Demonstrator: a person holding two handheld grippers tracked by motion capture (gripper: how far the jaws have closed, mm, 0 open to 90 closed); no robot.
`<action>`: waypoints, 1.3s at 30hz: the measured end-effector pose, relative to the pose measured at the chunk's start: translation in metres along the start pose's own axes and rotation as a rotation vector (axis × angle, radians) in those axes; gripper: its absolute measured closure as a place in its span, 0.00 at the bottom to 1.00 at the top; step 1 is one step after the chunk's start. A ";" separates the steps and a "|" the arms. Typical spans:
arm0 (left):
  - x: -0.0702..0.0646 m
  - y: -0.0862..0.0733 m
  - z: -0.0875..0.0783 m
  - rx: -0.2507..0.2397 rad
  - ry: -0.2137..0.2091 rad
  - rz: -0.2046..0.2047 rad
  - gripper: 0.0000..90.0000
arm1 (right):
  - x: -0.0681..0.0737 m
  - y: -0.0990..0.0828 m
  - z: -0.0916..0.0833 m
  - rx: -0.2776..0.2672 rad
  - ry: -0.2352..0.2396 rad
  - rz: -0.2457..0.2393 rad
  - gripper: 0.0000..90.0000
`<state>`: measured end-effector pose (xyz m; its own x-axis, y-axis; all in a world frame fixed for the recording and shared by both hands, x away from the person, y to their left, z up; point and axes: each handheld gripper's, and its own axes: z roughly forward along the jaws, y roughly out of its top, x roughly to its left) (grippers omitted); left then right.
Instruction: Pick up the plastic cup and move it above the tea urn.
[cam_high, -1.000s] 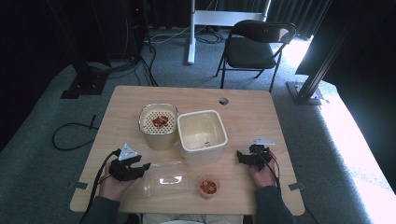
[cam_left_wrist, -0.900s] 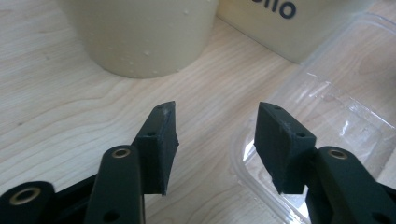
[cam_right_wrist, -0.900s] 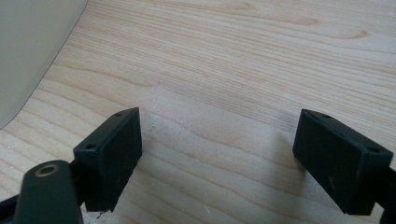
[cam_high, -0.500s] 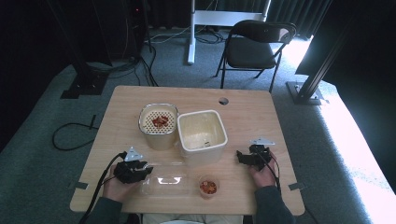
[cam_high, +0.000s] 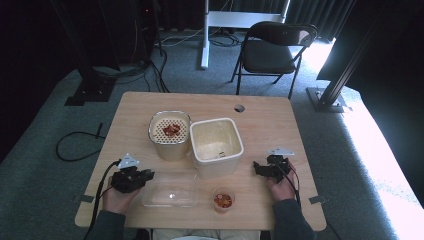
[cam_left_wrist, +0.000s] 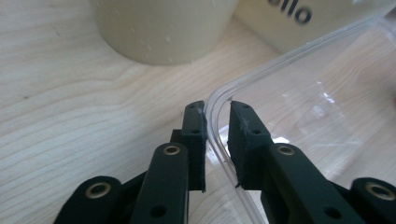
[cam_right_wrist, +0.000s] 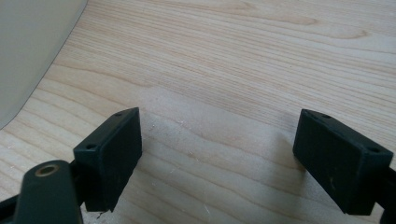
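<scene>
Left gripper (cam_left_wrist: 217, 114): one, jaws straddling the rim of the clear lid (cam_left_wrist: 299, 116); they have just been closing, the outer pad touching the rim and a thin gap showing at the inner pad, so not quite clamping yet. In the high view this left gripper (cam_high: 145, 176) is sitting at the lid's left edge, held by the person's left hand (cam_high: 120, 196).

Right gripper (cam_right_wrist: 219, 154): one, jaws standing wide apart over bare wood with nothing between them. In the high view the right gripper (cam_high: 261, 169) is resting near the table's right side.

Items, counted:
- Clear lid (cam_high: 170, 190): one, lying flat near the table's near edge, just in front of the two containers.
- Round cream container (cam_high: 170, 135): one, with a perforated insert holding red pieces.
- Square cream tub (cam_high: 216, 146): one, open, touching or just beside the round container.
- Small cup (cam_high: 223, 200): one, holding red bits, just right of the lid.
- Table (cam_high: 280, 120): one, wooden; the far half and both side margins are lying open.
- Folding chair (cam_high: 272, 50): one, beyond the far edge.

Change: the left gripper has been sliding rightward from beside the lid onto its edge, its jaws narrowing. The right gripper is staying put.
</scene>
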<state>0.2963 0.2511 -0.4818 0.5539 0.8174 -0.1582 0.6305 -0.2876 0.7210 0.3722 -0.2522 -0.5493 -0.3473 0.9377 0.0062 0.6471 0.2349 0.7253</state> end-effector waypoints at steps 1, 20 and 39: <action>0.002 0.001 -0.004 -0.016 -0.003 -0.004 0.89 | 0.000 0.000 0.000 0.000 0.000 0.000 0.17; 0.019 0.011 -0.048 -0.144 0.051 -0.030 0.95 | 0.000 0.000 0.000 0.000 0.000 0.000 0.17; 0.009 0.051 -0.069 -0.248 0.070 0.014 0.95 | 0.000 0.000 0.000 0.000 0.000 0.000 0.17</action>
<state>0.2957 0.2782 -0.3994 0.5168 0.8495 -0.1059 0.4655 -0.1750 0.8676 0.3722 -0.2522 -0.5493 -0.3474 0.9377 0.0061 0.6470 0.2350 0.7254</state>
